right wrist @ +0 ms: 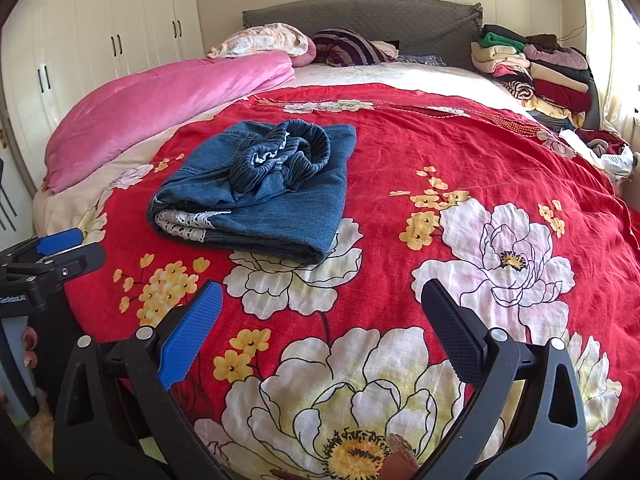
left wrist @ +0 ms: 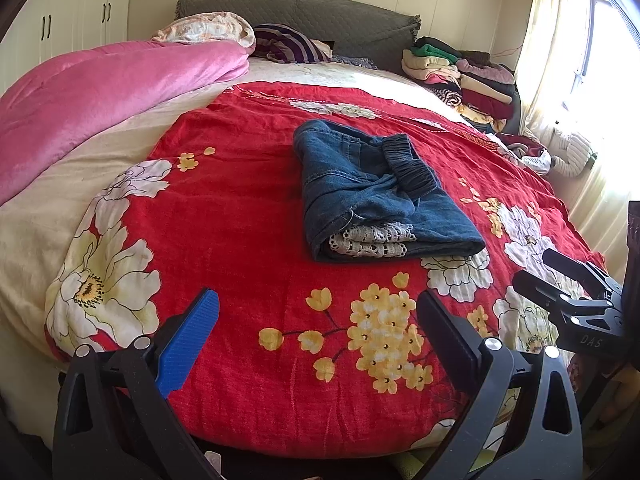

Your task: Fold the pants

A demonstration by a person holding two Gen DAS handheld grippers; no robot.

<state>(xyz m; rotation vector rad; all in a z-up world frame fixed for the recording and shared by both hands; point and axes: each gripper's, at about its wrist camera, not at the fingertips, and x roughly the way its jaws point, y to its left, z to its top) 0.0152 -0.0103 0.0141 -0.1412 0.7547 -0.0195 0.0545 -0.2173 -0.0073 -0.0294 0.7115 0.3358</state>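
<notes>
The blue denim pants point(left wrist: 372, 196) lie folded in a compact bundle on the red flowered bedspread point(left wrist: 248, 208), with the elastic waistband on top and white lace trim showing at the near fold. They also show in the right wrist view point(right wrist: 260, 196). My left gripper point(left wrist: 316, 320) is open and empty, held back near the bed's front edge, well short of the pants. My right gripper point(right wrist: 320, 320) is open and empty, also at the front edge, to the right of the pants. Each gripper shows at the edge of the other's view.
A pink quilt point(left wrist: 100, 96) lies along the left side of the bed. A pile of folded clothes point(left wrist: 468, 76) sits at the far right by the grey headboard point(left wrist: 312, 20). Pillows lie at the head. A curtained window point(left wrist: 580, 60) is on the right and white wardrobes point(right wrist: 100, 44) on the left.
</notes>
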